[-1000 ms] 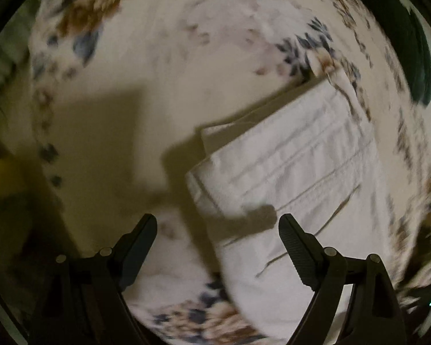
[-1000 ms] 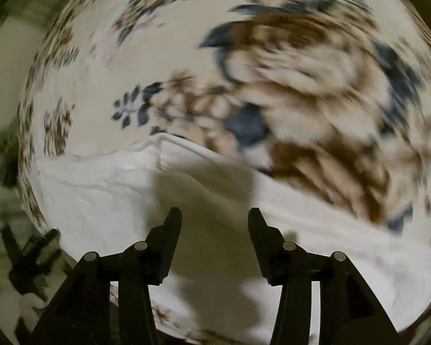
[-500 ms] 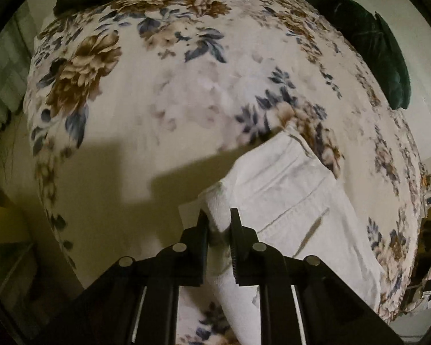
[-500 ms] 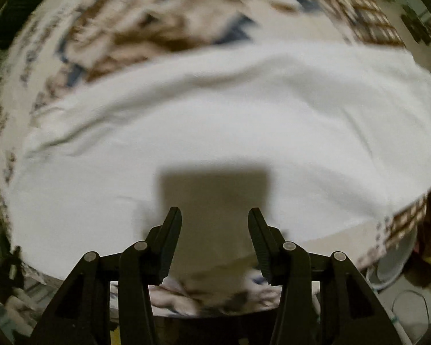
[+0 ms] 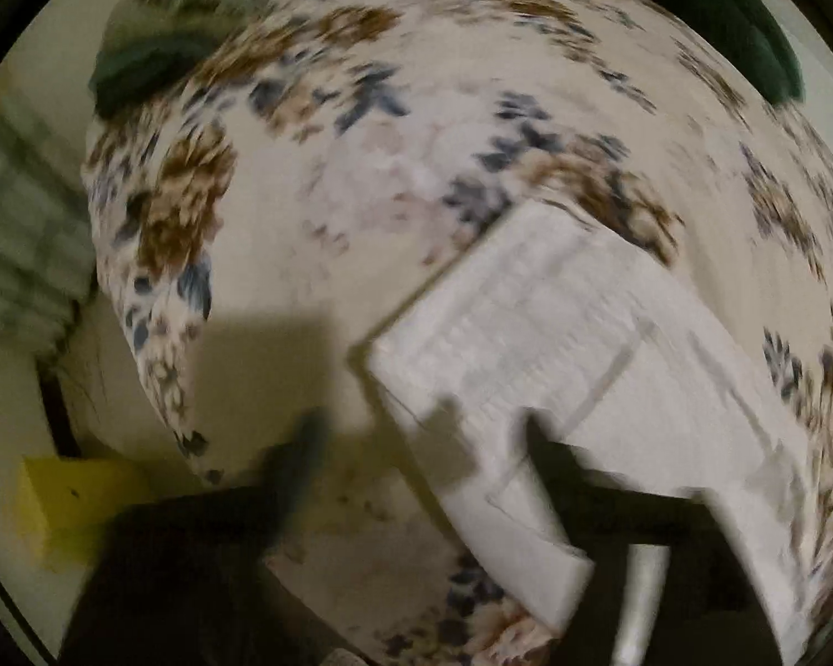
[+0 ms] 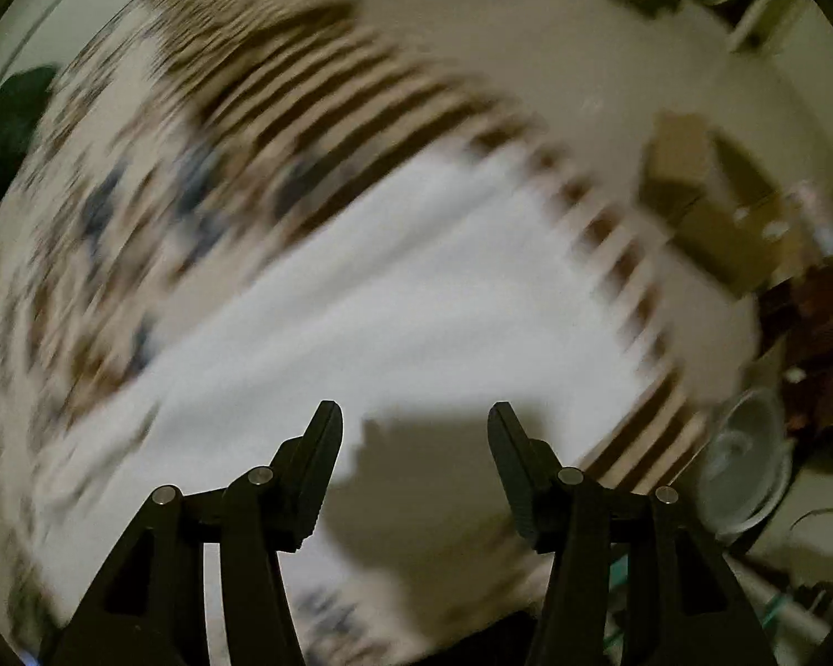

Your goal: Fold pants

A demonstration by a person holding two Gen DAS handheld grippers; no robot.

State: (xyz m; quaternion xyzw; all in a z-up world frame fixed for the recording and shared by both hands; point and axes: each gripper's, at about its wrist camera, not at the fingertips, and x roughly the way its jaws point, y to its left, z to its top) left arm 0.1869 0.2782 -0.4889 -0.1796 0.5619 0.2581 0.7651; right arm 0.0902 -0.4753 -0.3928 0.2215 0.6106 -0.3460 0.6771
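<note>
The white pants (image 5: 572,344) lie folded on the floral bedspread (image 5: 361,177), seen from the middle to the lower right of the blurred left wrist view. My left gripper (image 5: 422,438) is open and empty above the pants' near corner. In the blurred right wrist view the pants (image 6: 416,299) spread as a wide white sheet across the middle. My right gripper (image 6: 414,422) is open and empty just above them, casting a shadow on the cloth.
A dark green cushion (image 5: 749,39) lies at the bed's far right and another green item (image 5: 150,55) at the far left. A yellow box (image 5: 78,505) sits beside the bed. Past the bed edge are cardboard boxes (image 6: 711,211) and a white fan (image 6: 744,466).
My left gripper, shut on the pants' corner half a second ago, has opened and let go. The right gripper has swung to the right along the pants and stays open.
</note>
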